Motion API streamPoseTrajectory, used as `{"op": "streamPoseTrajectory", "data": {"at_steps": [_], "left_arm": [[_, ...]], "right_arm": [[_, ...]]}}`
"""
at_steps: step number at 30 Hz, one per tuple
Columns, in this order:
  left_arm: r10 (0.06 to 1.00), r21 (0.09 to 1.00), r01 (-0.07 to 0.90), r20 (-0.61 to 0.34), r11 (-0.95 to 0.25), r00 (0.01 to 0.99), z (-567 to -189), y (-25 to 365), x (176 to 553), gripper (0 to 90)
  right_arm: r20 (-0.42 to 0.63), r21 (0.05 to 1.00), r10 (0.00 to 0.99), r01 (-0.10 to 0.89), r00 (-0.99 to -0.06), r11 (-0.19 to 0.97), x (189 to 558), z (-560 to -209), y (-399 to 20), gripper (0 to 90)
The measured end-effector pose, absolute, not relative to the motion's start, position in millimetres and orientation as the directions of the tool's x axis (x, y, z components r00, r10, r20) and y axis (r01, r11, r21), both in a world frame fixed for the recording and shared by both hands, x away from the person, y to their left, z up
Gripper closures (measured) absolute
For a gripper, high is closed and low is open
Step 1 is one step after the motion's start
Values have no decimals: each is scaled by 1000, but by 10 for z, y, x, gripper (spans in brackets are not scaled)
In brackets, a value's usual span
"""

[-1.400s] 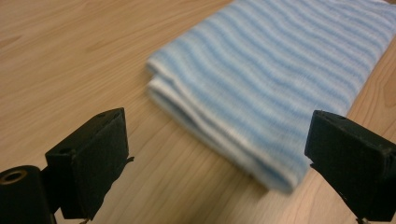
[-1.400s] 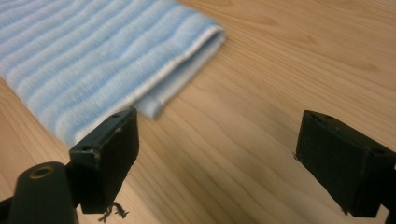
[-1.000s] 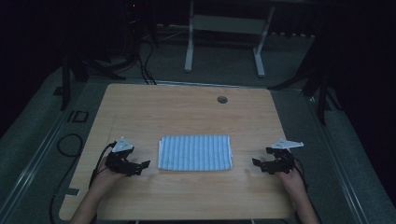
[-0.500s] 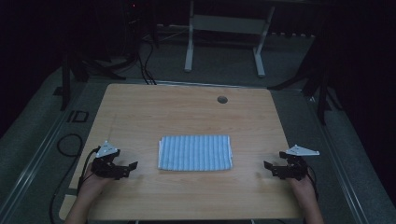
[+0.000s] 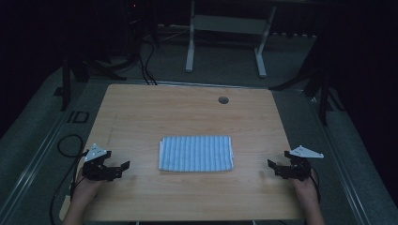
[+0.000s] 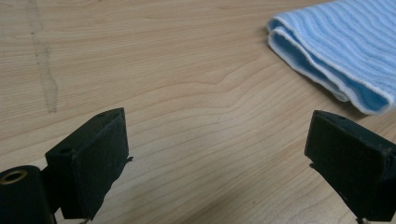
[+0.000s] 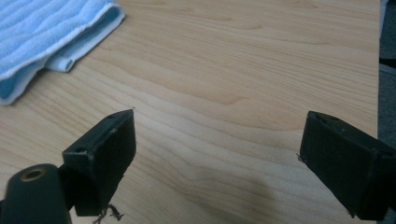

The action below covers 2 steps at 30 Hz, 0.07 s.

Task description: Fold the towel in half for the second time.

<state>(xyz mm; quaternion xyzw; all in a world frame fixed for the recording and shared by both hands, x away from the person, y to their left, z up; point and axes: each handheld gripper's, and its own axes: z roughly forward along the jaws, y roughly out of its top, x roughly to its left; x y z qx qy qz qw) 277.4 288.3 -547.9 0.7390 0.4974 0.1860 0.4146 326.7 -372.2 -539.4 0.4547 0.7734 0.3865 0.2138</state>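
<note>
A folded blue and white striped towel (image 5: 196,153) lies flat in the middle of the wooden table (image 5: 183,112). My left gripper (image 5: 123,168) rests open near the table's front left, well to the left of the towel. Between its wide-apart jaws is bare wood, with the towel's folded edge (image 6: 336,51) at the upper right. My right gripper (image 5: 272,167) stands open near the front right edge, apart from the towel. The towel's corner (image 7: 51,32) appears at the upper left of the right gripper view, with nothing between the jaws.
A round cable hole (image 5: 223,100) sits near the table's far edge. Cables (image 5: 65,145) trail off the left side onto the dark floor. A white table frame (image 5: 225,28) stands behind the table. The table's right edge (image 7: 377,70) is close to my right gripper.
Both grippers have drawn outward, away from the towel's sides toward the table's left and right edges. The towel has stayed in place.
</note>
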Motion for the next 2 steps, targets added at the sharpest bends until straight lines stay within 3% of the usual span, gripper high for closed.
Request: {"op": "streamPoseTrajectory", "data": {"at_steps": [2], "left_arm": [[889,797,581,-134,-166,438,-5484,2871,2775,63]], "right_arm": [[22,792,867,537,-497,289,3266,-5398,-3721,105]]}}
